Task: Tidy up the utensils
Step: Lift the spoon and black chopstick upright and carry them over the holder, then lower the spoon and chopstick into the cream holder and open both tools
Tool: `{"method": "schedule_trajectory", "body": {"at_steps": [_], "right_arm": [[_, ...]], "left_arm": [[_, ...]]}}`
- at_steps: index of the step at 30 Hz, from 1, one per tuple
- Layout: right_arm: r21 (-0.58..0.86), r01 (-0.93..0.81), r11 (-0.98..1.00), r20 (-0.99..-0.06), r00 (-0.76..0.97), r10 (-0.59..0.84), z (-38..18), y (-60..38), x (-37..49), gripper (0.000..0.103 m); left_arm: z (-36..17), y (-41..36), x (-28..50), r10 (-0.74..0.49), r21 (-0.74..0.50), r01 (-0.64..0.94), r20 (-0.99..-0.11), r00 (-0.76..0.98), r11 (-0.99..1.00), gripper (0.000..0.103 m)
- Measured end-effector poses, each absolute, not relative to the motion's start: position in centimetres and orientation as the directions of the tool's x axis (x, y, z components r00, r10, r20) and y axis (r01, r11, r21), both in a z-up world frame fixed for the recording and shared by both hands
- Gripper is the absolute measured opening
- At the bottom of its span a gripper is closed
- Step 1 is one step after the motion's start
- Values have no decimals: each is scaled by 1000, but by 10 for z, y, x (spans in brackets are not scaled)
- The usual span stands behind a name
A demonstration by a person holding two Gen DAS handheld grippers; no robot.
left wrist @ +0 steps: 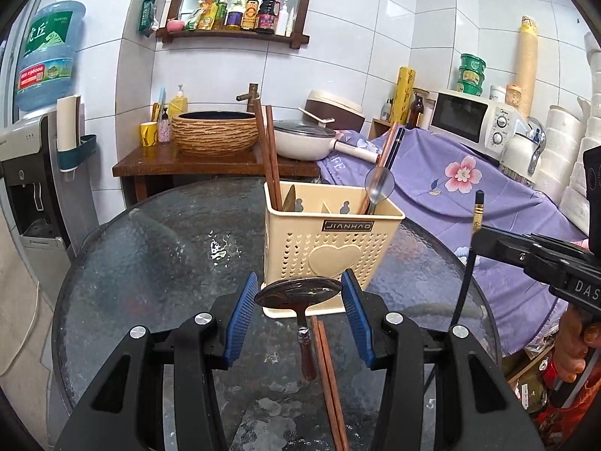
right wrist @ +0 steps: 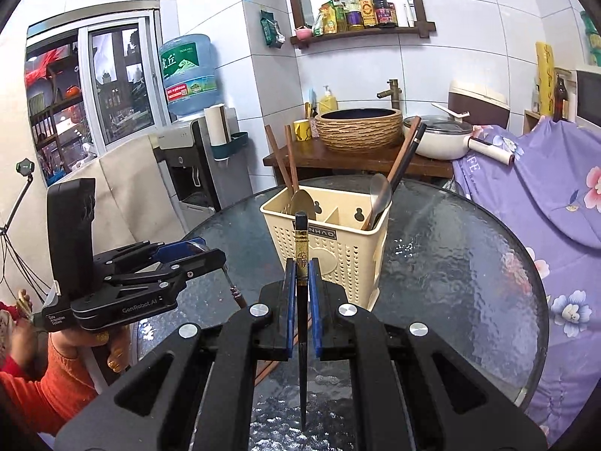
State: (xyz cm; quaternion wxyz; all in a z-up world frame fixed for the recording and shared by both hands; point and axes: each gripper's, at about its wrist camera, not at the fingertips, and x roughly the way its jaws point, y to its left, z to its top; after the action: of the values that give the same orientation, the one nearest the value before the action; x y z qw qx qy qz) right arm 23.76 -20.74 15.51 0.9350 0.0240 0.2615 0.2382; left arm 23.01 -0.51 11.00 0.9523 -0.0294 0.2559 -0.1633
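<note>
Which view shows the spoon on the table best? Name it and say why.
The left wrist view. There the spoon lies whole on the glass table, bowl between the open left gripper fingers, handle beside two brown chopsticks. The right wrist view shows only a bit of its handle beside the left gripper.

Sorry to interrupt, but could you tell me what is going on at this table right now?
A person is sorting utensils into the cream utensil holder on the glass table. The right gripper is shut on a black chopstick, held upright before the holder. The left gripper is open around a spoon lying beside brown chopsticks.
</note>
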Motion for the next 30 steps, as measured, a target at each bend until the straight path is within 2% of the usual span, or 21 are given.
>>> {"method": "schedule_trajectory", "body": {"at_steps": [8,15,25,30], "right_arm": [[163,-446,880,-461,754,467,166,-202,242,8],[178,-469,865,-429,754,497,188,-201,249,7],[181,-494,850,-375,765,524,269,-205,284,8],[144,-443,885,-329,822,465,317,-208,305,8]], "left_arm": [[116,2,237,-346,-173,299,-470,812,938,45],[142,1,239,-381,-167,343,-439,814,924,45],[224,5,264,-403,-161,370,-340,850,915,45],[249,2,295,-399,-198,350,-331,855,915,45]]}}
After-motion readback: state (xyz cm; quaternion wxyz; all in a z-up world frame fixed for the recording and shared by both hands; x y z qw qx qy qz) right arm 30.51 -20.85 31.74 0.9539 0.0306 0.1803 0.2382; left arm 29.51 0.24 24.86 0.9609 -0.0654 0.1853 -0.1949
